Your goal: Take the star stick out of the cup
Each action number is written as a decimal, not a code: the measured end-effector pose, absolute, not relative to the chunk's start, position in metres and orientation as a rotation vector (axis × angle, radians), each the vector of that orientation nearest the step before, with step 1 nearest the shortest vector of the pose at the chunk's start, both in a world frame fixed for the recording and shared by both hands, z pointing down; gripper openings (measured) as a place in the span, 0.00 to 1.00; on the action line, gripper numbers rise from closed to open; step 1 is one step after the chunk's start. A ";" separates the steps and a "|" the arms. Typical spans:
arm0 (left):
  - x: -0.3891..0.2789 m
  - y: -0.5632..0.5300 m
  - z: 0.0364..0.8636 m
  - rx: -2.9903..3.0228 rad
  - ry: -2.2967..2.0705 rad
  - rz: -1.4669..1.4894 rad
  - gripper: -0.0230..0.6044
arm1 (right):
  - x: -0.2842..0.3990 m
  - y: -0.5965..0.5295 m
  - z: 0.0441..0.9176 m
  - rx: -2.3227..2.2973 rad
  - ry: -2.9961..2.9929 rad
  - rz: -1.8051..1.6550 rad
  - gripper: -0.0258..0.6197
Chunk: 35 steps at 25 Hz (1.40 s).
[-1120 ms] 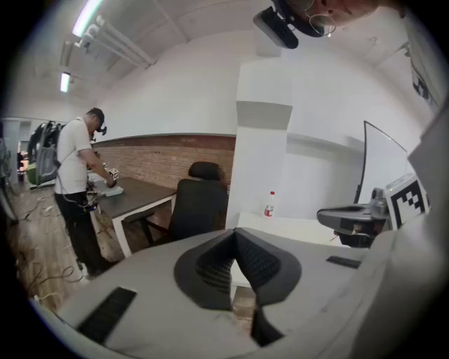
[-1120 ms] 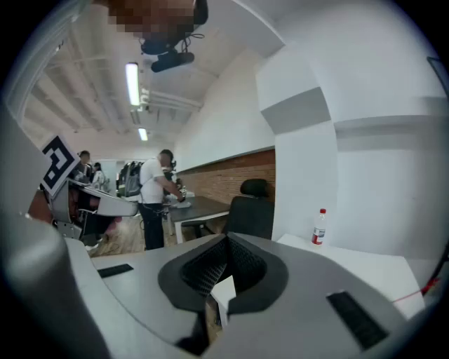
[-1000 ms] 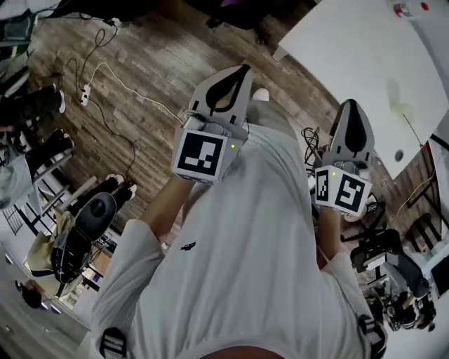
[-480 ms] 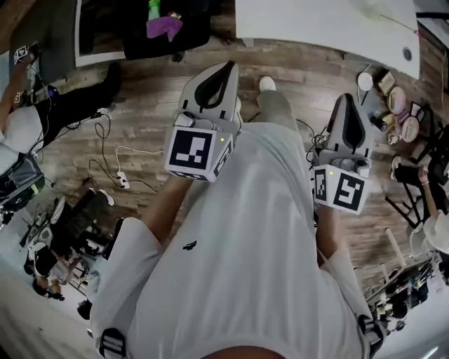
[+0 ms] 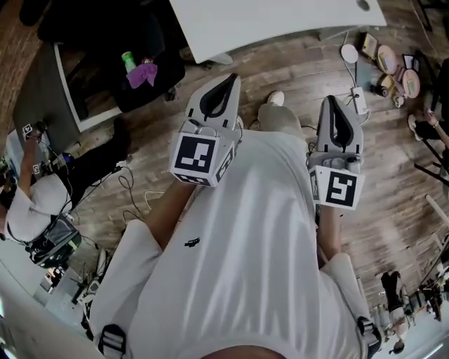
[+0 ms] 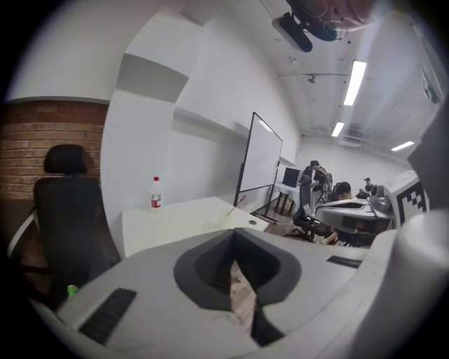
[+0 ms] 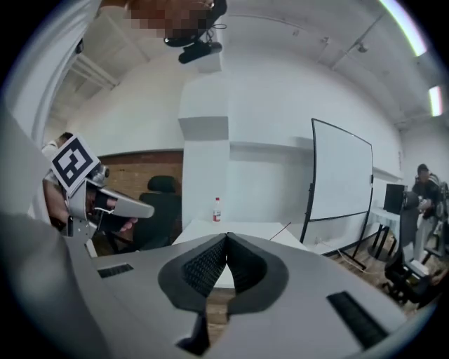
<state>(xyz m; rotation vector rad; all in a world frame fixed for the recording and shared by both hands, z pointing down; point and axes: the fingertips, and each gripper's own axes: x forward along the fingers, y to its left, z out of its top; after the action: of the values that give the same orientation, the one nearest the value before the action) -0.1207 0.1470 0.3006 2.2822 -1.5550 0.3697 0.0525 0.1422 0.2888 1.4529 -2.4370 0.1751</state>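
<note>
A white table (image 5: 280, 21) lies ahead at the top of the head view. On it stands a small bottle (image 6: 156, 193) with a red label, and to its right a thin tilted stick (image 6: 236, 205) rises from the tabletop. The same stick (image 7: 280, 231) shows in the right gripper view; I cannot make out a cup or a star. My left gripper (image 5: 231, 76) and right gripper (image 5: 330, 100) are held at chest height over the wooden floor, well short of the table. The left gripper (image 6: 233, 233) and right gripper (image 7: 226, 237) are both shut and empty.
A black office chair (image 6: 66, 203) stands left of the table against a brick wall. A whiteboard (image 7: 342, 172) stands to the table's right. People sit at desks (image 6: 337, 196) farther right. Cables (image 5: 133, 189) lie on the floor at left, small clutter (image 5: 389, 59) at upper right.
The whole view has swung round: the white table has moved from the right edge to the top middle of the head view. Both grippers stay shut in front of the chest.
</note>
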 end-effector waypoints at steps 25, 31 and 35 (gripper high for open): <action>0.043 -0.008 0.302 2.437 -1.310 0.459 0.03 | 0.181 0.010 0.301 1.755 -2.406 0.273 0.05; 0.053 -0.092 0.301 2.479 -1.267 0.405 0.03 | 0.187 -0.060 0.290 1.814 -2.373 0.244 0.05; 0.060 -0.141 0.297 2.484 -1.265 0.361 0.03 | 0.193 -0.105 0.276 1.807 -2.370 0.199 0.05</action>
<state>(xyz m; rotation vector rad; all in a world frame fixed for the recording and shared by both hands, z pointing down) 0.0601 -0.1411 0.2966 2.4838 -1.2650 0.3612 0.1928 -0.1049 0.2764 1.8071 -2.3700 0.1991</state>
